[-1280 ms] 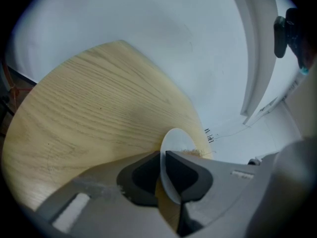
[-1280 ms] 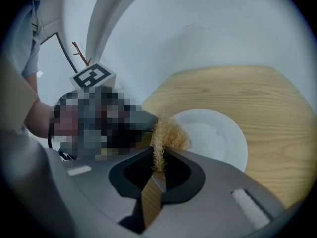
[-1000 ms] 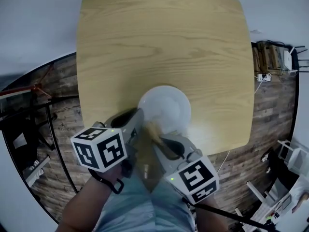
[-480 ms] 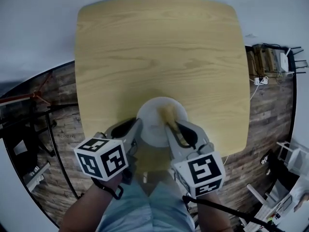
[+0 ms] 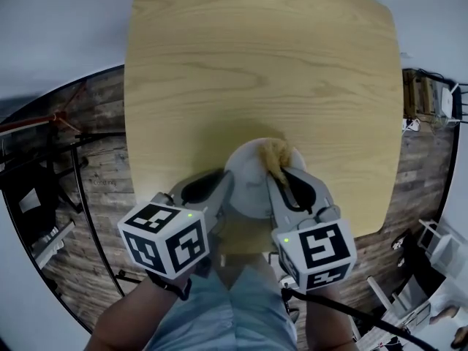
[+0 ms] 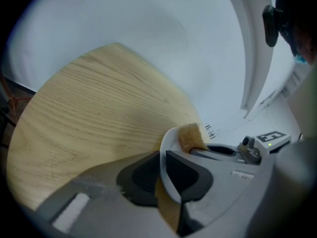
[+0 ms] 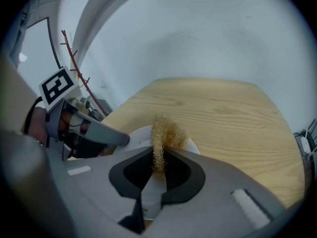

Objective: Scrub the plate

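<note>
**Plate and scrub pad, both in hand**

My left claw (image 6: 162,176): jaws narrowly apart, clamped on the plate (image 5: 248,178) at its left rim, lower centre, on the table (image 5: 256,64). My right claw (image 7: 158,165): pinching the scrub pad (image 5: 276,154), which lies on the plate's upper-right edge. I judge the stroke runs down-left.

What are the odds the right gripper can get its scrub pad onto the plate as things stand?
Probably yes. The right gripper, shut on the scrub pad, has it over the far side of the plate. The left gripper clamps only the near left rim, leaving most of the face free.
</note>
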Tool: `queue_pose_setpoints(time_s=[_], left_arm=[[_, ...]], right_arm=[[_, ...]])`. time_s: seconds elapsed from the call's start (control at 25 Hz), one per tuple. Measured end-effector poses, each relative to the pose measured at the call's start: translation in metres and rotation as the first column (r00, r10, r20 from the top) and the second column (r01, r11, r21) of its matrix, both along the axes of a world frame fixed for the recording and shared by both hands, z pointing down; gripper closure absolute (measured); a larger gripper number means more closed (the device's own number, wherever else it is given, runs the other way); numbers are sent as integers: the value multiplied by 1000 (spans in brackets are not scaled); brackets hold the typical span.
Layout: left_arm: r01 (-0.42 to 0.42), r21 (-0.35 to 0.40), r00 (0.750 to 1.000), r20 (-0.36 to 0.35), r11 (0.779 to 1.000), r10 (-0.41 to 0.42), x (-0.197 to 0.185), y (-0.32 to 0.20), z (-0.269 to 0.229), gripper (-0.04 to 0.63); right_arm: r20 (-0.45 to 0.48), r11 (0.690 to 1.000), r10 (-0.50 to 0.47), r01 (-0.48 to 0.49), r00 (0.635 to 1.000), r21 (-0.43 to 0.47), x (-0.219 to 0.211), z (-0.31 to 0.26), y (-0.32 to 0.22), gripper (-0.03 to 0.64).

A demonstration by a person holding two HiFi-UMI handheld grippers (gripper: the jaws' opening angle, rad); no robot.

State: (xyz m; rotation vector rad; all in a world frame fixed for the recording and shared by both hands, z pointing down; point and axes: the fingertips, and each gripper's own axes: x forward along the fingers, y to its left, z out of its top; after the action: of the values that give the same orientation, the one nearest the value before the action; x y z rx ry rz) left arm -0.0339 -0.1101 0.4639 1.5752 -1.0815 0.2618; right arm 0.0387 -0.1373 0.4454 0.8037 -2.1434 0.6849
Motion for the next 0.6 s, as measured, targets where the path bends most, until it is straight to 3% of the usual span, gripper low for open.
queue_pose_setpoints(time_s=[0.6], left_arm=[[-8,18,999,33,1000,8,0,3,1,534]], right_arm=[[128,983,-68,89,989,-162,-24,-2,80,574]])
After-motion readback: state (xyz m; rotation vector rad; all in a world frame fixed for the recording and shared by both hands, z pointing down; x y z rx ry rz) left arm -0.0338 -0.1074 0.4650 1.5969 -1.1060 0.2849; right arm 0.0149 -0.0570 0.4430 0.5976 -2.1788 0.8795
